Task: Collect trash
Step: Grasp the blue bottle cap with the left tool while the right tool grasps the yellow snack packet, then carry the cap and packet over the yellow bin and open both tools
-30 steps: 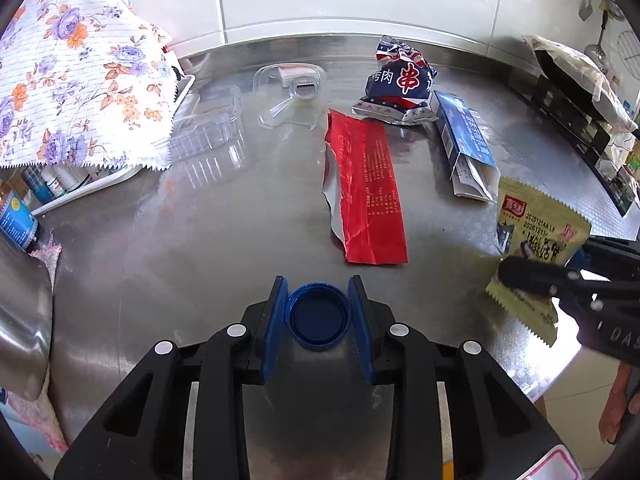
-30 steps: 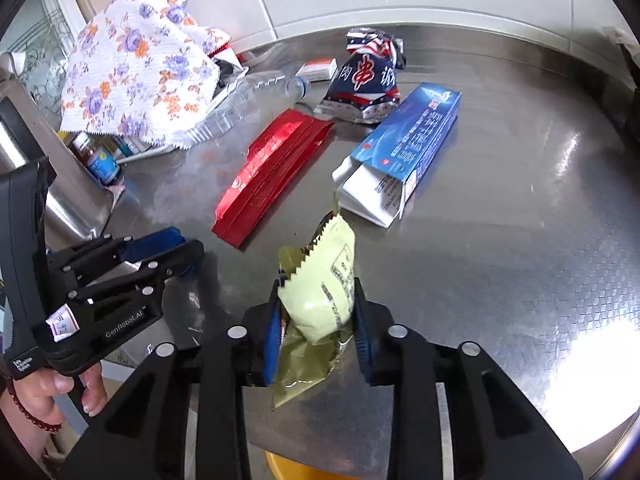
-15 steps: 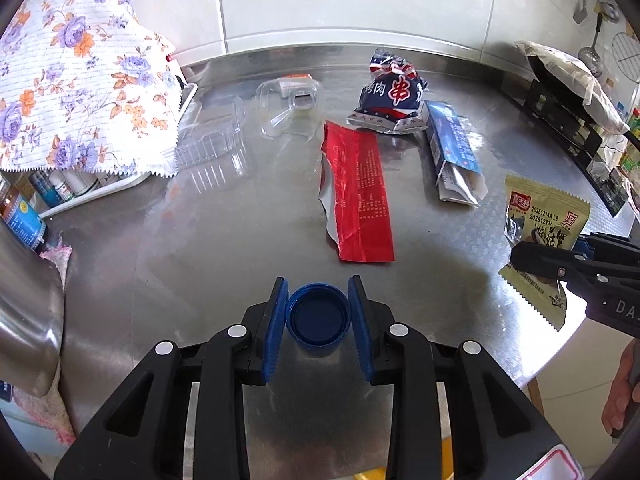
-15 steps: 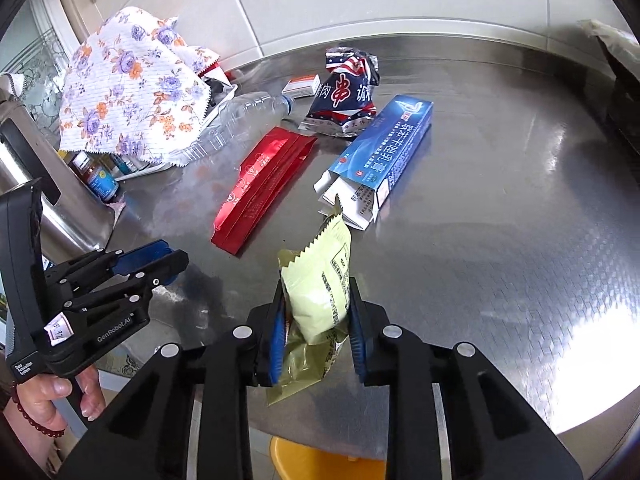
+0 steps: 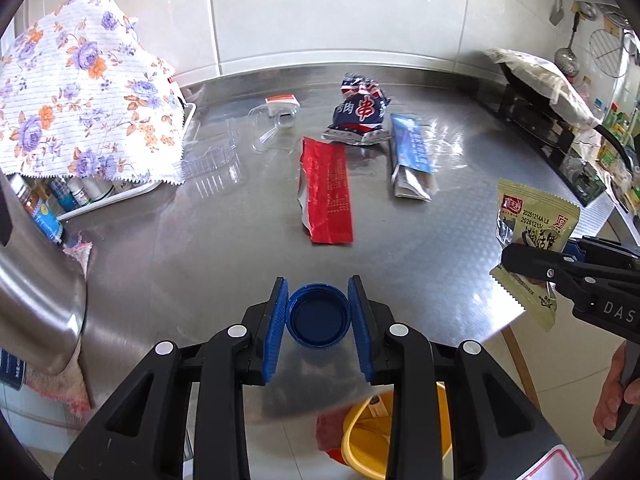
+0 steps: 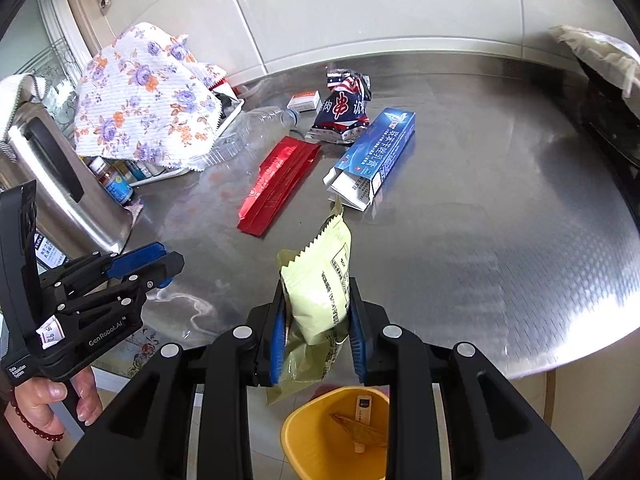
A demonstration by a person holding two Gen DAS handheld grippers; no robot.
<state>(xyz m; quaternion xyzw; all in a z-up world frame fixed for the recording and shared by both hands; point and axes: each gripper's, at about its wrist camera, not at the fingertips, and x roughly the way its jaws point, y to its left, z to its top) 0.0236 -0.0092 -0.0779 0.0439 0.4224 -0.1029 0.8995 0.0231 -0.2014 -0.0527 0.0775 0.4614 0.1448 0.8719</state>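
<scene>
Both hand-held grippers have drawn back past the bench edge. Left view: left hand-held gripper pinches a round blue bottle cap; its arms half-hide the yellow bin below. Right view: right hand-held gripper clamps a crinkled pale-green sachet above that bin, print blurred.

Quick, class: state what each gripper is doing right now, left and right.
Left gripper: closed on the blue bottle cap.
Right gripper: closed on the yellow-green snack packet.
</scene>
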